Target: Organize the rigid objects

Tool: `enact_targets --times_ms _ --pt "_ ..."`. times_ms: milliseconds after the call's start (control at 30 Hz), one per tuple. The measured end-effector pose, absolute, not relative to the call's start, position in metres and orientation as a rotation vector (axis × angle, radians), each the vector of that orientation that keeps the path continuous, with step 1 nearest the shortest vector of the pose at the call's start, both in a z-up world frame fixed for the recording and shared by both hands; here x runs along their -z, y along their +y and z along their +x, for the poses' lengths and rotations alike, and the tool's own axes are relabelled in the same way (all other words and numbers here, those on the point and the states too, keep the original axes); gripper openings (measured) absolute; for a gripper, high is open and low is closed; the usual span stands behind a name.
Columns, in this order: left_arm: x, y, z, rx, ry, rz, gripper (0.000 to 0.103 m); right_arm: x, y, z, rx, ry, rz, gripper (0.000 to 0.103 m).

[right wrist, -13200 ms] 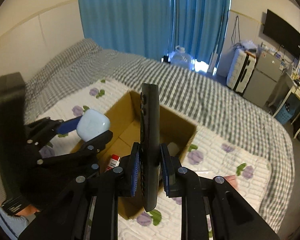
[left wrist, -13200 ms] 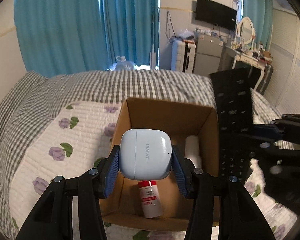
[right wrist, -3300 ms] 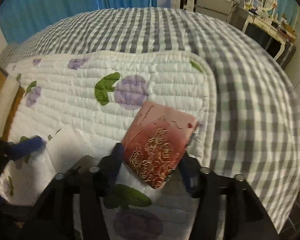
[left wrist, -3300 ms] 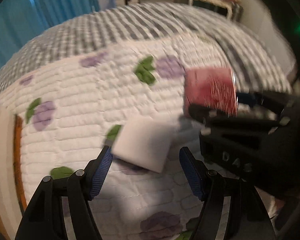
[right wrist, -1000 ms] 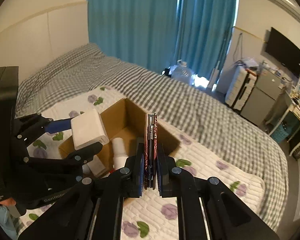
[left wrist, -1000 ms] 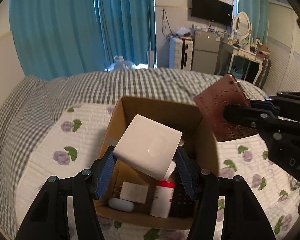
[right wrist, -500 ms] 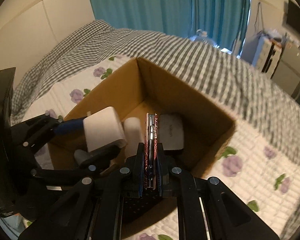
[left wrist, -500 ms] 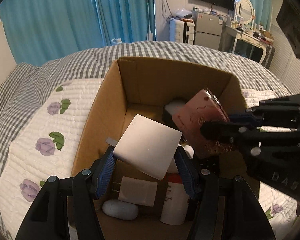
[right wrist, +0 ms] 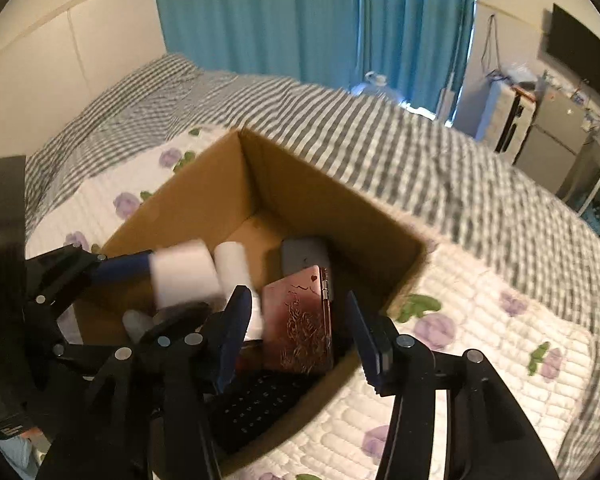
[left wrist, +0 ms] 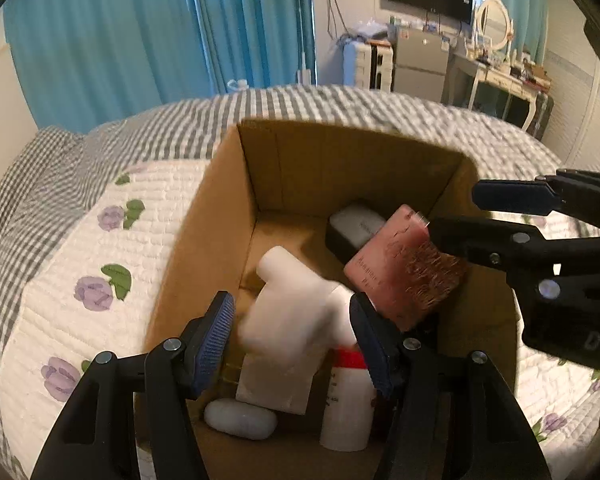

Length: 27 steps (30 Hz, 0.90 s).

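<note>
An open cardboard box (left wrist: 220,216) (right wrist: 204,188) stands on the bed. My left gripper (left wrist: 292,332) is open over it, and a blurred white block (left wrist: 288,312) (right wrist: 184,276) is loose between its pads. My right gripper (right wrist: 296,336) is open over the box's right side. The red engraved case (right wrist: 300,324) (left wrist: 404,272) leans inside the box, free of the right pads. In the box lie a white earbud case (left wrist: 240,418), a red-capped bottle (left wrist: 346,408), a white tube (right wrist: 232,264), a black remote (right wrist: 256,404) and a grey device (right wrist: 304,256).
The box rests on a white quilt with purple flowers (left wrist: 80,280) over a grey checked bedspread (right wrist: 420,152). Teal curtains (left wrist: 140,32), a small fridge (left wrist: 420,60) and a dressing table (left wrist: 504,80) stand beyond the bed.
Both grippers have opened. The red case has dropped from the right gripper into the box. The white block has come loose from the left pads and is falling.
</note>
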<state>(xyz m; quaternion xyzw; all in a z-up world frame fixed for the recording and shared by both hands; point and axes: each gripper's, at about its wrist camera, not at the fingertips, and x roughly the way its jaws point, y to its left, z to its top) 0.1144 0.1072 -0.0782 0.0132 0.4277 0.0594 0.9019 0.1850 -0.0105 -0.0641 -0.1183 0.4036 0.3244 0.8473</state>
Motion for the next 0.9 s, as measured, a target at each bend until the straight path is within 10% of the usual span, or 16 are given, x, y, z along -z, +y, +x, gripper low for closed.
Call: enact_targets --times_ms 600,900 --pt "-0.036 0.060 0.093 -0.110 0.666 0.028 0.071 -0.035 -0.089 0.144 -0.469 0.688 -0.214 0.063" --pt "-0.075 0.041 0.043 -0.125 0.493 0.088 0.076 -0.082 -0.131 0.092 -0.357 0.551 -0.110 0.103"
